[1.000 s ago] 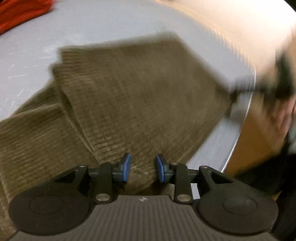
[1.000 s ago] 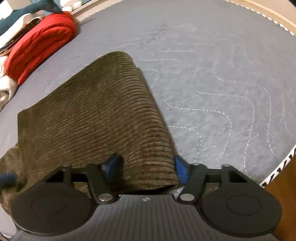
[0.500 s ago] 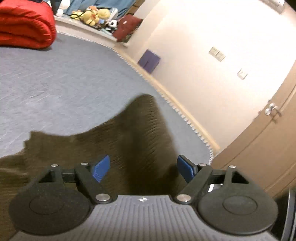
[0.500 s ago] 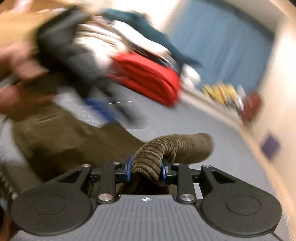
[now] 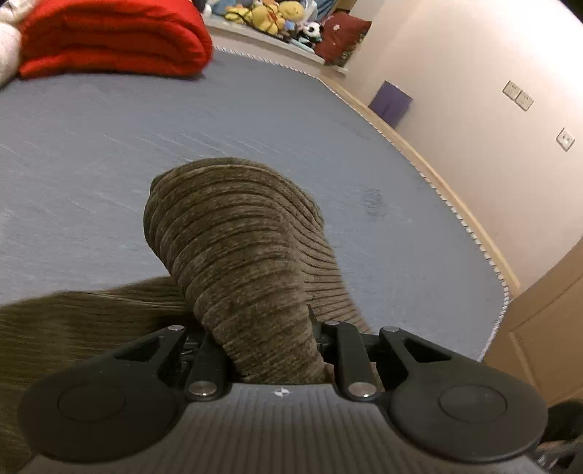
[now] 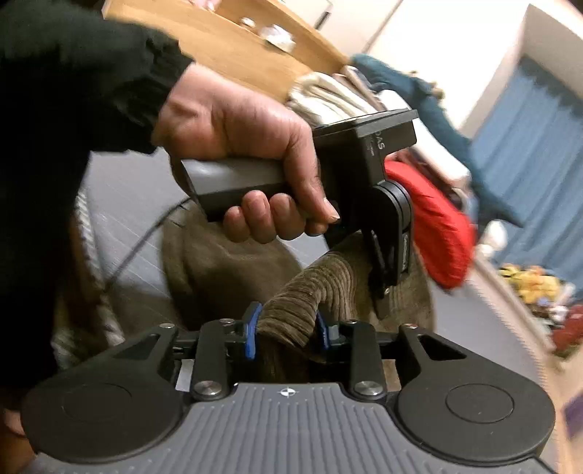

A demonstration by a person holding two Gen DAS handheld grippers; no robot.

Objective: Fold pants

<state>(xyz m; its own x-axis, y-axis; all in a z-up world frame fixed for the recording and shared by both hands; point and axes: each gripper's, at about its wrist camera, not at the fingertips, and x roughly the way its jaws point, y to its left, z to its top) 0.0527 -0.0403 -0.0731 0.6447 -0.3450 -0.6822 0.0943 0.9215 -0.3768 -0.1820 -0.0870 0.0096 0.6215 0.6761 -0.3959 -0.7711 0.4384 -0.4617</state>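
Note:
The olive-brown corduroy pants (image 5: 240,248) bulge up in a thick bunched fold between the fingers of my left gripper (image 5: 269,339), which is shut on them; the cloth hides its pads. The rest of the pants trails down to the left onto the grey bed (image 5: 109,146). My right gripper (image 6: 288,328) is shut on another bunched fold of the pants (image 6: 302,291), its blue pads (image 6: 251,328) pressing both sides. The left gripper's body (image 6: 364,164), held by a hand, hangs just beyond it, with more pants (image 6: 226,266) beneath.
A folded red blanket (image 5: 109,40) lies at the bed's far end, with stuffed toys (image 5: 269,14) on a ledge behind. The bed's edge (image 5: 473,233) runs along the right near a wall and wooden door. A wooden shelf (image 6: 233,43), piled clothes (image 6: 335,94) and a blue curtain (image 6: 528,127) stand beyond.
My left gripper, open half a second ago, has shut on the pants and lifted a fold. My right gripper keeps its grip and has swung up toward the left gripper.

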